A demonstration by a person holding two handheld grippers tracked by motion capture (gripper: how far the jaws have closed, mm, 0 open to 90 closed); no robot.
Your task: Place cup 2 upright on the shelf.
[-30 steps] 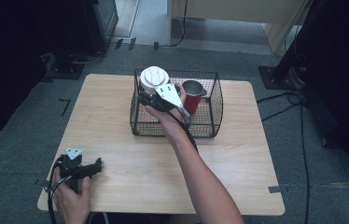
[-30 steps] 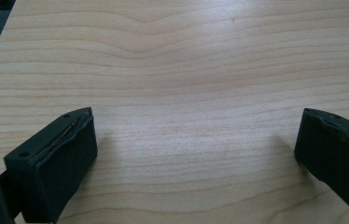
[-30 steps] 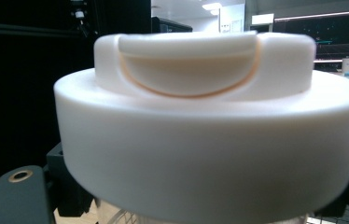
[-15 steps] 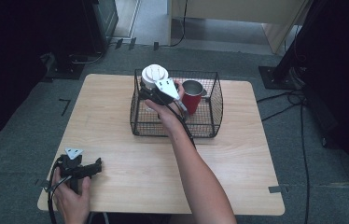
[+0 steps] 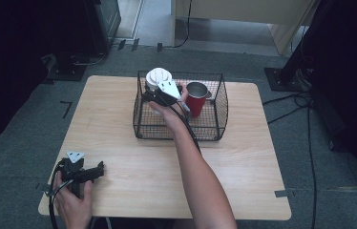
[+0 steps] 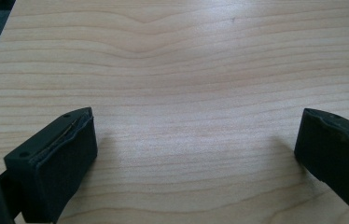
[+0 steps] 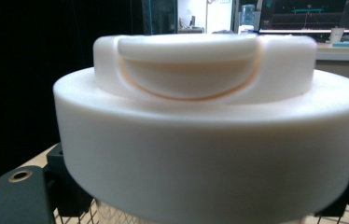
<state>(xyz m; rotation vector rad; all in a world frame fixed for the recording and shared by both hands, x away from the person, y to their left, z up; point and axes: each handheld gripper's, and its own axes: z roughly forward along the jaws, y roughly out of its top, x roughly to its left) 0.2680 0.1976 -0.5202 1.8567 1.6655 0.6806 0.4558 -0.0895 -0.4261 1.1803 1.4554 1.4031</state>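
Lid point(image 7: 205, 121) of a white jar is hiding the right gripper point(image 5: 155, 95), jaws seemingly clamping beneath it; left gripper point(image 6: 196, 154) is gaping wide, empty, over the table point(image 6: 186, 56).

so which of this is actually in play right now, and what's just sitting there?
In play:
- right gripper, its jaws either side of the white-lidded container
- white-lidded container, at the wire basket's far left corner
- wire basket

Sitting there:
- red cup, in the basket
- left gripper, open, at the near left of the table
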